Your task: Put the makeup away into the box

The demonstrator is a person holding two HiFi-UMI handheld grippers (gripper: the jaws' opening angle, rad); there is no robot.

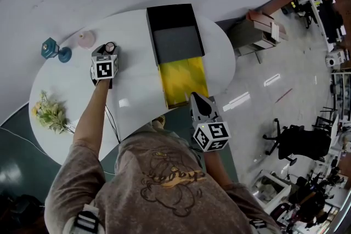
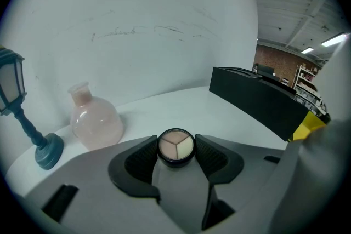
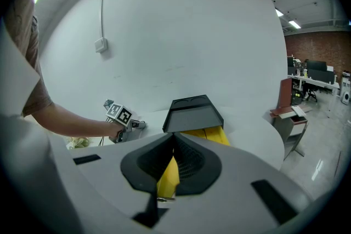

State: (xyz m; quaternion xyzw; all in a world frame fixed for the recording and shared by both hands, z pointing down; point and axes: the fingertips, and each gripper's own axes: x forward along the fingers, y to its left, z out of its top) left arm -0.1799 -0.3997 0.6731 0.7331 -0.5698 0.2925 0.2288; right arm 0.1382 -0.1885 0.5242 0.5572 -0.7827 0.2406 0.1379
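A small round eyeshadow compact [image 2: 176,146] with three pale shades sits between the pads of my left gripper [image 2: 176,140], which touch it on both sides. In the head view that gripper [image 1: 109,50] is at the left part of the white table, with the compact [image 1: 110,46] at its tip. The black box [image 1: 175,35] lies at the table's far middle, and its yellow drawer [image 1: 184,82] is pulled out toward me. My right gripper [image 1: 196,99] is at the drawer's near end. In its own view the right gripper [image 3: 173,135] has its jaws closed on the yellow front edge [image 3: 167,178].
A pink round bottle [image 2: 96,120] and a blue lantern figure [image 2: 16,96] stand at the far left, just beyond the left gripper. A bunch of pale flowers [image 1: 49,112] lies near the table's left front edge [image 1: 60,159]. A thin cable [image 1: 112,120] runs across the front of the table.
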